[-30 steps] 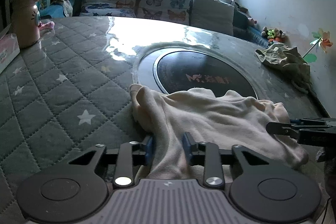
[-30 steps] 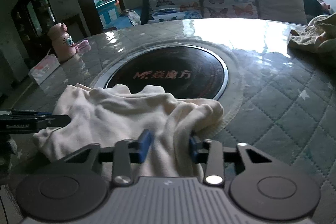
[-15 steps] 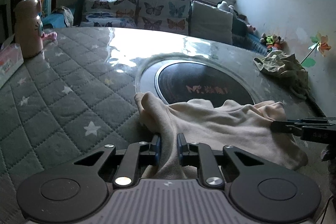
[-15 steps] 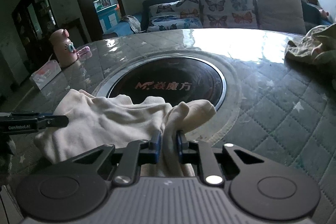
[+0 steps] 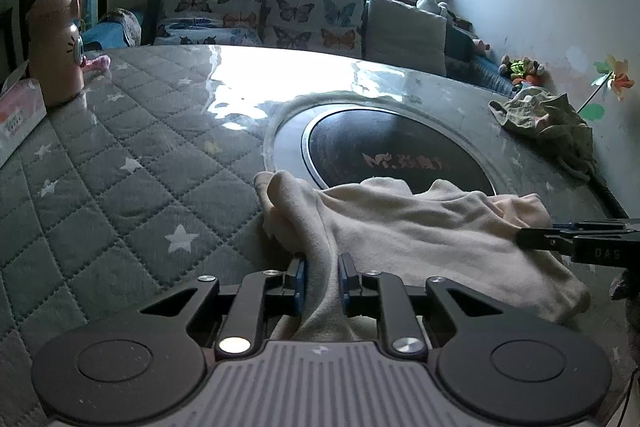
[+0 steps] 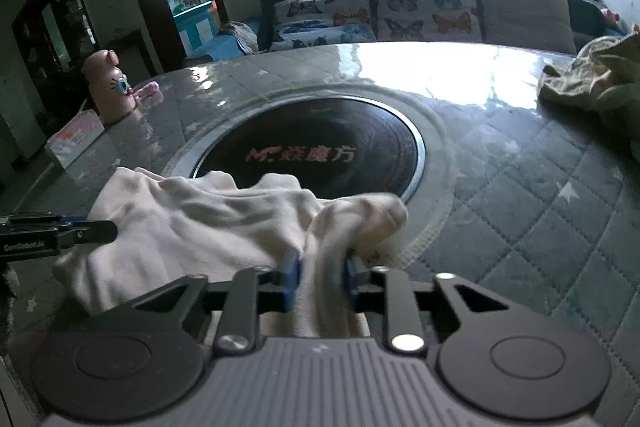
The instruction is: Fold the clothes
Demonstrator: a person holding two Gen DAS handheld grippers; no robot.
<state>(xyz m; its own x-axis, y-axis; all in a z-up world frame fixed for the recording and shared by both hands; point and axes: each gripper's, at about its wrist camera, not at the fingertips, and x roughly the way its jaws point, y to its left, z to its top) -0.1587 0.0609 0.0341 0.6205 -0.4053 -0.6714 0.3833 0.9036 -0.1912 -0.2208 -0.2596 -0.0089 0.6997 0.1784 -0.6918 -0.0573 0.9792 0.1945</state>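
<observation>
Folding has barely begun, by my reading: the cream garment [image 5: 420,227] lies bunched and creased on the quilted desk [image 5: 120,163], its far edge lapping the rim of the dark round plate [image 5: 392,151] set in the desk's middle, and no clean crease or squared edge shows anywhere on it. A second, olive-coloured garment [image 5: 548,119] sits crumpled at the right edge of the left wrist frame, well apart and untouched, so that one is wholly left to do. The left tool [image 5: 322,277] has a ridge of the cream cloth running up between its blue pads; its jaws have just been opening a little, yet the fabric fills the gap and both pads look pressed against it, so I take it as gripping. The right tool [image 6: 320,281] likewise has a thick bunch of the same cloth between its pads, its jaws have just been opening, and the bunch looks pinched there. Each tool holds one end of the near edge. In the left wrist frame the garment's long axis runs from left to right across the lower middle, roughly parallel to the bottom edge of the frame, with a rounded lobe, perhaps a sleeve or hem corner, pointing to the upper left. Which end is collar and which is hem I cannot tell. What remains, I judge, is spreading it flat, then the folds themselves.
</observation>
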